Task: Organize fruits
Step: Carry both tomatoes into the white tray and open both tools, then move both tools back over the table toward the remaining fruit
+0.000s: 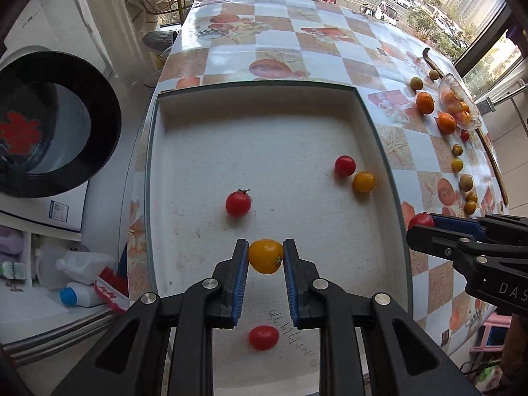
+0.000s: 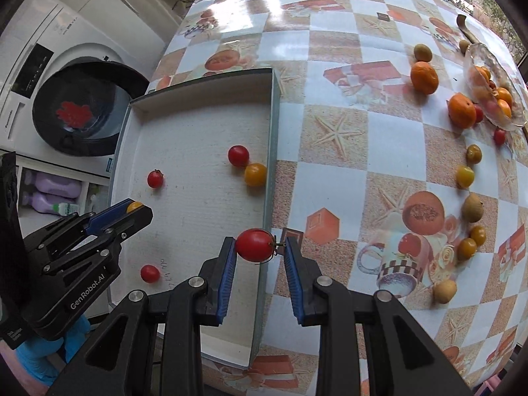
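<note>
My left gripper (image 1: pixel 265 256) is shut on a yellow cherry tomato (image 1: pixel 265 255) above the white tray (image 1: pixel 257 105). It also shows in the right wrist view (image 2: pixel 135 209) at the left. My right gripper (image 2: pixel 260 246) is shut on a red cherry tomato (image 2: pixel 254 245) over the tray's right rim (image 2: pixel 269 165); it shows in the left wrist view (image 1: pixel 425 222) at the right. In the tray lie three red tomatoes (image 1: pixel 238 203) (image 1: pixel 345 165) (image 1: pixel 263 337) and a yellow one (image 1: pixel 363 181).
On the checkered tablecloth (image 2: pixel 346 132) to the right lie two oranges (image 2: pixel 424 77) (image 2: pixel 462 110), several small yellow, red and brown fruits (image 2: pixel 465 176), and a glass dish (image 2: pixel 488 99) with fruit. A washing machine door (image 1: pixel 46 125) stands open at the left, off the table.
</note>
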A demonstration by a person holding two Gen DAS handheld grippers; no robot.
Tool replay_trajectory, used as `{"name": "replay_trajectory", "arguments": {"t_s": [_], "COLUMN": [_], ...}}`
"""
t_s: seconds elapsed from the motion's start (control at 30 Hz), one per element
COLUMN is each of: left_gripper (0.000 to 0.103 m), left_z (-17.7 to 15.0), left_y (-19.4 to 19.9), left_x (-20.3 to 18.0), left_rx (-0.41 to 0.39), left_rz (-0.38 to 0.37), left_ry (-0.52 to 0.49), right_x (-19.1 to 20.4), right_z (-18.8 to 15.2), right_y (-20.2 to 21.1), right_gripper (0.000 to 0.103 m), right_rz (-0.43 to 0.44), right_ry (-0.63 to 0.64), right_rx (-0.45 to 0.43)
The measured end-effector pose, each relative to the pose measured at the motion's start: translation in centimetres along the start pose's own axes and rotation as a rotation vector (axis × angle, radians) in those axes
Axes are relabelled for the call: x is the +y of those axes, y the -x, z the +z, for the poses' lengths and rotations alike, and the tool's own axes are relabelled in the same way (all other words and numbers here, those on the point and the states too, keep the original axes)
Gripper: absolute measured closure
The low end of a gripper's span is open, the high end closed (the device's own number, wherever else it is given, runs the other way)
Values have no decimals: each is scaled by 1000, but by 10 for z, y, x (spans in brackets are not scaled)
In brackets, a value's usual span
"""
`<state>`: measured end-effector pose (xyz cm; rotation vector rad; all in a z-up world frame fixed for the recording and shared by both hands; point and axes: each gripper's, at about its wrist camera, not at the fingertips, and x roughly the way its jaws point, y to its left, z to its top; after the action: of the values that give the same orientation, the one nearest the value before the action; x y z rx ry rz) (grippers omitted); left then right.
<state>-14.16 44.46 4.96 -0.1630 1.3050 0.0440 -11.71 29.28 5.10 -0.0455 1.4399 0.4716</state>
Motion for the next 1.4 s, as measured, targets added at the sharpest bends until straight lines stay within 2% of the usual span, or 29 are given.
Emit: {"name": "replay_trajectory", "arguments": {"t_s": [0.27,0.63,0.77,0.93,1.03,1.1,1.17,1.2,1.27,1.4], "left_gripper": [80,80,79,79,79,78,39,22,22,22], "left_z": [-13,-14,-13,-13,-14,-14,-14,-15,-15,-9], "left_y": [-22,-29,-28,-25,-22,-22,-22,-17,-9,-10], "left_x": [13,5,6,9,11,12,12,13,12,4], "left_rx": [50,62,65,66,57,58,58,22,-22,9], "left_rz": [28,62,61,49,32,27,24,15,-10,19], "left_ry": [5,-41,-44,-31,-24,-21,-17,-11,-15,-38], "right_x": [23,35,46,52,53,54,51,48,40,20], "right_z": [14,28,30,32,35,35,37,37,37,32], "right_y": [-41,-65,-69,-62,-48,-37,-28,-25,-18,-6], "right_gripper": [71,68,49,40,25,22,22,22,21,21], "right_rz": [0,-54,-34,-31,-41,-49,-45,-43,-40,-41], "right_ry": [41,105,130,127,136,143,138,130,107,54], "right_rx": [84,123,132,105,68,30,11,4,-4,-20]}}
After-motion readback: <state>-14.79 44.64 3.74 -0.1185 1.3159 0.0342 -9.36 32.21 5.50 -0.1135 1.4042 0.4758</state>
